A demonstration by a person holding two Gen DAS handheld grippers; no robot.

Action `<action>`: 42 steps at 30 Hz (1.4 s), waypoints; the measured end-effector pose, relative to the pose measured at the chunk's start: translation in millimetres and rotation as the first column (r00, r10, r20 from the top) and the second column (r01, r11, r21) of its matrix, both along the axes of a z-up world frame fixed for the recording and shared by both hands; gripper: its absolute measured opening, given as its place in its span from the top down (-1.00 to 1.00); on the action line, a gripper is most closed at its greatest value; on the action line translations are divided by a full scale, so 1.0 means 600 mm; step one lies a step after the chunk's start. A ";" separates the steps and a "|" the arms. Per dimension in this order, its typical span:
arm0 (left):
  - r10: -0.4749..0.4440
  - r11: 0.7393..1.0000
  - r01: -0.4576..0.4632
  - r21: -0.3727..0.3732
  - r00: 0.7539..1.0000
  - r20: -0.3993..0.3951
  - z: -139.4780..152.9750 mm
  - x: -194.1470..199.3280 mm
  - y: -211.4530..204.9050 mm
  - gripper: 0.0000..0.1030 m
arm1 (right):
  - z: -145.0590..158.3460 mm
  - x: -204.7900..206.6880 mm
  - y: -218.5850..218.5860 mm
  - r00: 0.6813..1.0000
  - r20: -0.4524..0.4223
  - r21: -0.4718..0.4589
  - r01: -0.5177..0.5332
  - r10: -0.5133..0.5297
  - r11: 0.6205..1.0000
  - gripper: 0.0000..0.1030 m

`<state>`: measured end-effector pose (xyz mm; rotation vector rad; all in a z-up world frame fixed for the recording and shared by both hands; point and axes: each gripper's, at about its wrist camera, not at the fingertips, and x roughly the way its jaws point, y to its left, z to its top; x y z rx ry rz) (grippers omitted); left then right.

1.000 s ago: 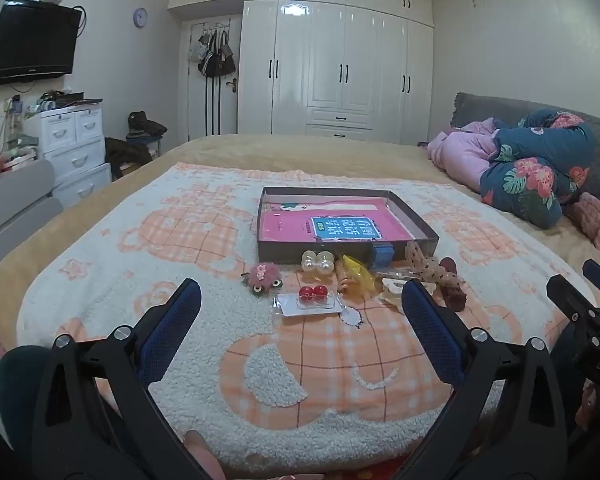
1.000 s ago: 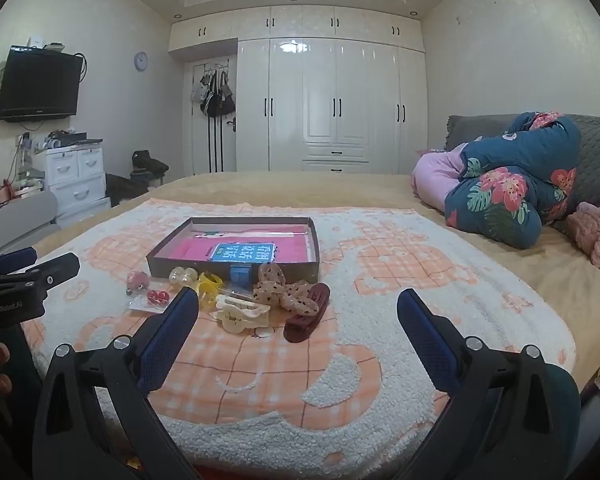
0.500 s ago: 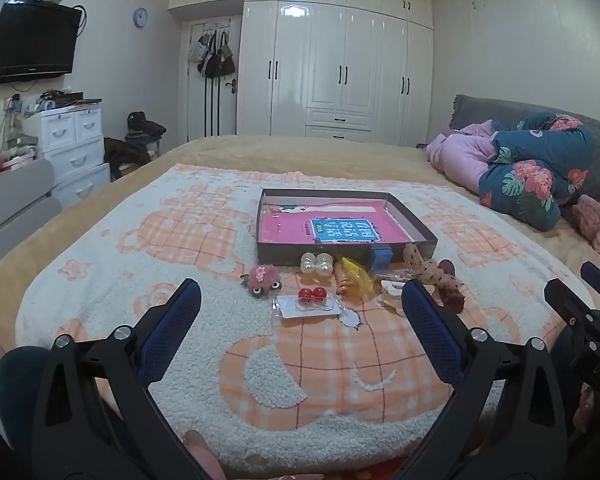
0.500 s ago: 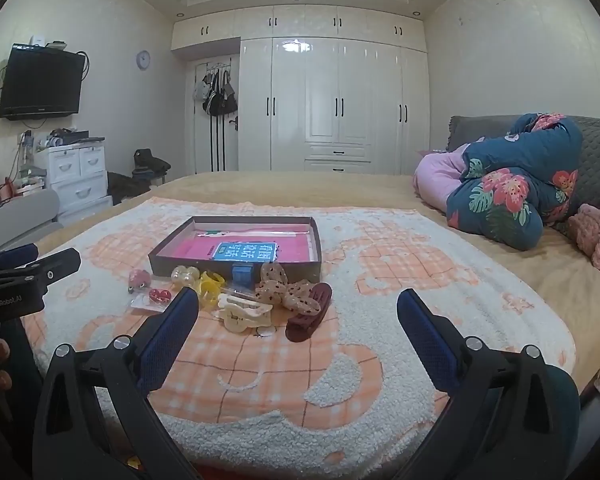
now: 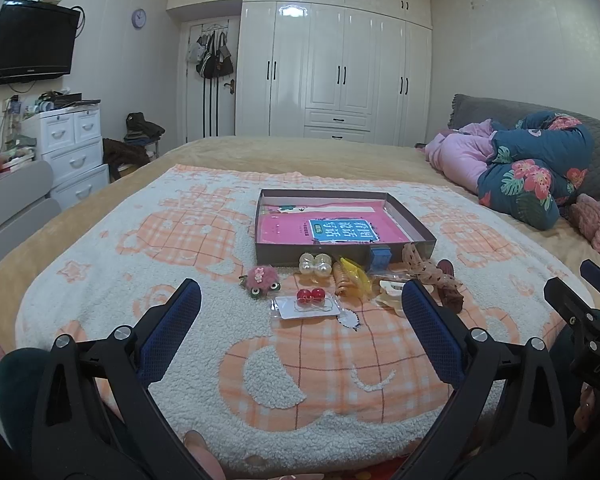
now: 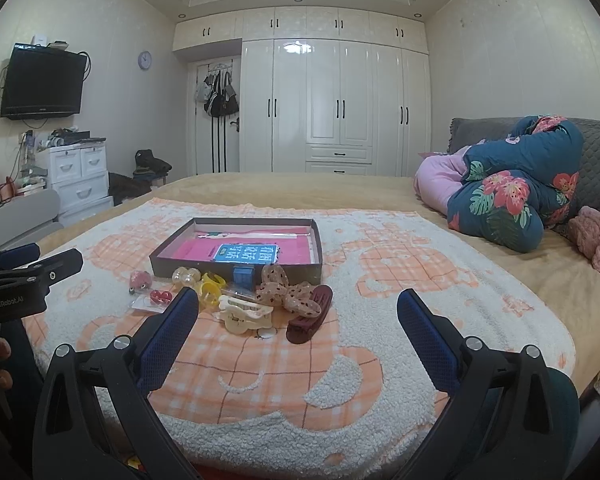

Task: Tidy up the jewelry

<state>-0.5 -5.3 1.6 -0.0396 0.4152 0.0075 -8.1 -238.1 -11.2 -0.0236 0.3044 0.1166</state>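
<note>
Hovering wide open and empty, left gripper (image 5: 300, 332) and right gripper (image 6: 298, 334) should pinch each trinket low, carrying it toward twelve o'clock into the shallow box (image 5: 414, 226).

White wardrobe (image 5: 336, 68) wall, mounted television (image 5: 28, 42), bed (image 5: 300, 156).

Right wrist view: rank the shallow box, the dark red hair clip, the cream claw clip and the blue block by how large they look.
1. shallow box
2. dark red hair clip and cream claw clip: look about alike, so unranked
3. blue block

The box lies farther from the camera, yet looks largest.
</note>
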 end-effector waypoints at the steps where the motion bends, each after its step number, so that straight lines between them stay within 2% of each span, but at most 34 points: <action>1: 0.000 1.000 0.000 0.000 1.000 0.000 0.000 0.000 -0.002 -0.79 | 0.000 0.000 0.000 1.000 0.000 0.000 0.000 0.000 1.000 -0.88; 42: -0.009 1.000 0.009 -0.001 1.000 0.004 0.012 -0.003 0.003 -0.79 | 0.003 0.003 0.004 1.000 -0.007 0.002 -0.005 0.005 1.000 -0.88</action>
